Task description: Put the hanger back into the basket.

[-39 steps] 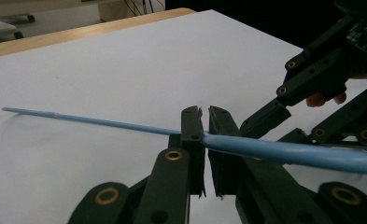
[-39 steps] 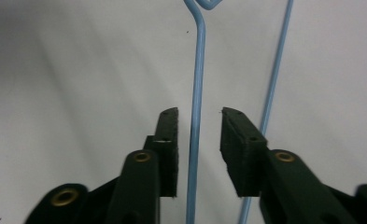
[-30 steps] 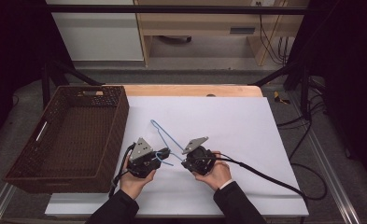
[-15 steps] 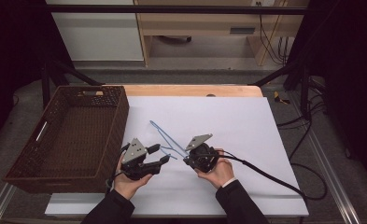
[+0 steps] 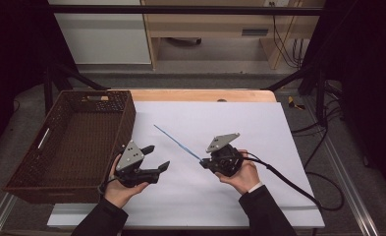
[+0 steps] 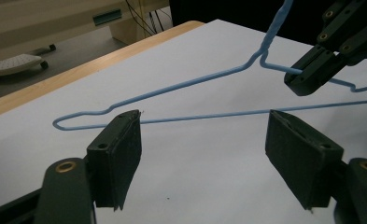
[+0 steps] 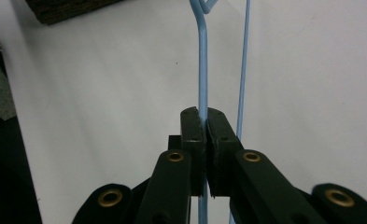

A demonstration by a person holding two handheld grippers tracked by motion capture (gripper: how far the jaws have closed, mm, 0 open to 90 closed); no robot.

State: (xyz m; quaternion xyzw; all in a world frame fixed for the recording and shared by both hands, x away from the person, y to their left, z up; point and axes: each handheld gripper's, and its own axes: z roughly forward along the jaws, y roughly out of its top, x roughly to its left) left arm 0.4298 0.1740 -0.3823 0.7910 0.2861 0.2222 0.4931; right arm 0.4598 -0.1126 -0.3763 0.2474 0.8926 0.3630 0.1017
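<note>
A light blue wire hanger (image 5: pixel 178 142) is held off the white sheet, turned edge-on in the high view. My right gripper (image 5: pixel 204 162) is shut on one of its wires near the neck, and in the right gripper view the wire (image 7: pixel 203 70) runs straight up from the closed jaws (image 7: pixel 203 116). My left gripper (image 5: pixel 157 157) stands open to the left of the hanger, apart from it, near the basket. In the left gripper view the hanger (image 6: pixel 172 88) hangs beyond my open left gripper (image 6: pixel 202 123), with the right gripper (image 6: pixel 312 70) clamped on it at the upper right.
A dark brown wicker basket (image 5: pixel 97 93) stands at the left of the table with nothing in it; its corner (image 7: pixel 64 9) is also in the right gripper view. A white sheet (image 5: pixel 249 123) covers the table. A black cable (image 5: pixel 289 184) trails right from the right gripper.
My left gripper has let go of the hanger, opened and drawn back to the left toward the basket. The right gripper has turned the hanger from flat to edge-on.
</note>
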